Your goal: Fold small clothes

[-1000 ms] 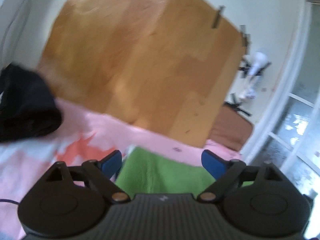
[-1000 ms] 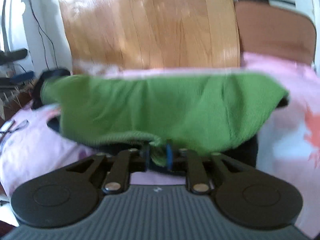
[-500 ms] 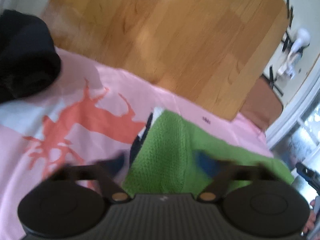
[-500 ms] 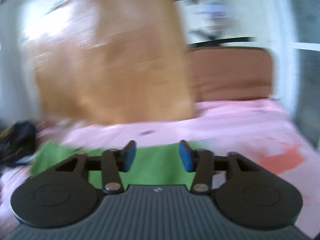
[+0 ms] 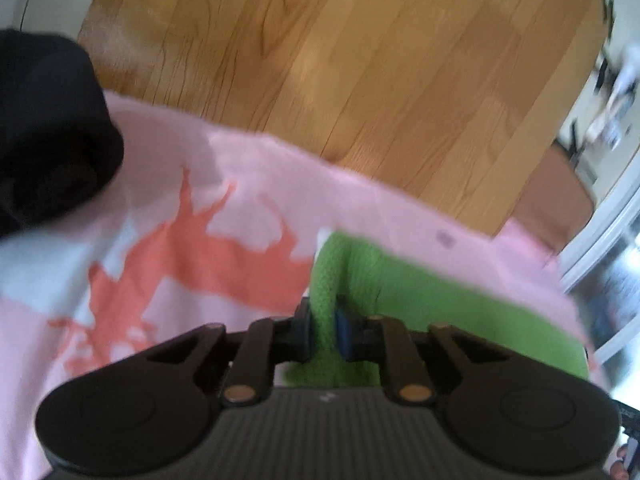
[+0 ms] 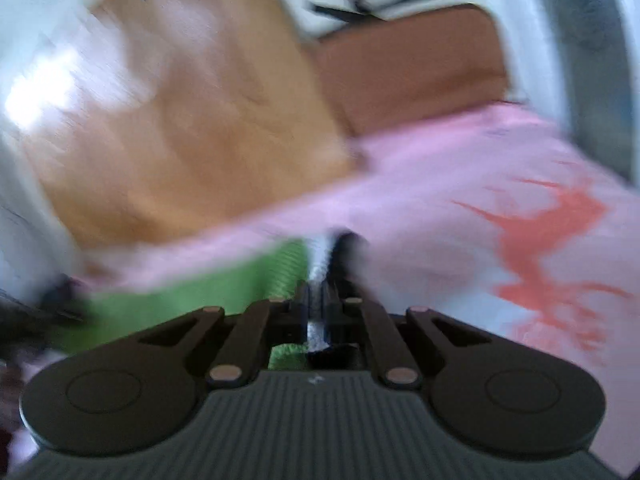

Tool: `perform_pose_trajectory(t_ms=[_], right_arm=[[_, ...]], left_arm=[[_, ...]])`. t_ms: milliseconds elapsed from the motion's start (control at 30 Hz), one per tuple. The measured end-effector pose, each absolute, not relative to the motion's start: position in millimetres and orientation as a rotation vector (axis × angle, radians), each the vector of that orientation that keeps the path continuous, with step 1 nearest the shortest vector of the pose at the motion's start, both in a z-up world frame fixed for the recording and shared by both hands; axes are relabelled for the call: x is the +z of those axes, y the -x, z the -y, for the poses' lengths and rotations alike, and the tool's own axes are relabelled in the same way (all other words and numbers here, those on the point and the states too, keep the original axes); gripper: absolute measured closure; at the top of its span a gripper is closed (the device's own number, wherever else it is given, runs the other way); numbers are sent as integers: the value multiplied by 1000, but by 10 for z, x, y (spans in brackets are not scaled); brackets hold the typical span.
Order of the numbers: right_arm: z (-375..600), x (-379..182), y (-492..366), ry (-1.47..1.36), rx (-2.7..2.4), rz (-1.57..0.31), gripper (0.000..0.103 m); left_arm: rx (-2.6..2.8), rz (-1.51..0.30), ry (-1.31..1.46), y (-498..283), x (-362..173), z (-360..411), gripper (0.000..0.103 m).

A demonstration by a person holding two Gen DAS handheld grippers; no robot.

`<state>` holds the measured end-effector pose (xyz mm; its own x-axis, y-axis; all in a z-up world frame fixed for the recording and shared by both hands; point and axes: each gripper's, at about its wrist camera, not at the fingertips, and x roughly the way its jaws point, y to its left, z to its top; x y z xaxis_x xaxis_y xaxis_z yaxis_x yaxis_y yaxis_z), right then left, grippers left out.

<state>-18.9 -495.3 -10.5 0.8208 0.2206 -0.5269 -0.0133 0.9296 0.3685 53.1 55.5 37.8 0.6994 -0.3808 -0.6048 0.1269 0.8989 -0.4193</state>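
The left tongs (image 5: 323,330) have just closed, pinching a fold of the green knit garment (image 5: 460,304) on the pink blanket (image 5: 248,168). The right tongs (image 6: 319,300) have just clamped its white-and-dark edge. No writing is legible.

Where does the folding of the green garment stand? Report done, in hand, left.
Done: the green garment lies on the pink cover.
In hand: the left gripper has just closed its jaws on a raised green ridge; the right gripper has just closed on the white-edged end.
Left: the fold itself. The black garment lies untouched.
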Motion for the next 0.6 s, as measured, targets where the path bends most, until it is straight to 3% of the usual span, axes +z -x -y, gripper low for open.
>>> perform_pose_trajectory(t_ms=[100,267,433,533,600], right_arm=[[5029,-155,181,-395,114,-593,92],[4944,402,341,-313,105,-343,85],[4360,580,-83,-265,295,-337,85],[3888,463,-322,-196,380,-375,85],[3663,281,-502,-153,441,-501,85]], left_arm=[[-272,-731,360,-424,433,-617,68],[-226,-530,492,-169,848,-917,45],[-370,-516,390,-342,1057,-360,43],[-423,-570,317,-471,884,9,41],[-437,-639,283,-548,664,164,41]])
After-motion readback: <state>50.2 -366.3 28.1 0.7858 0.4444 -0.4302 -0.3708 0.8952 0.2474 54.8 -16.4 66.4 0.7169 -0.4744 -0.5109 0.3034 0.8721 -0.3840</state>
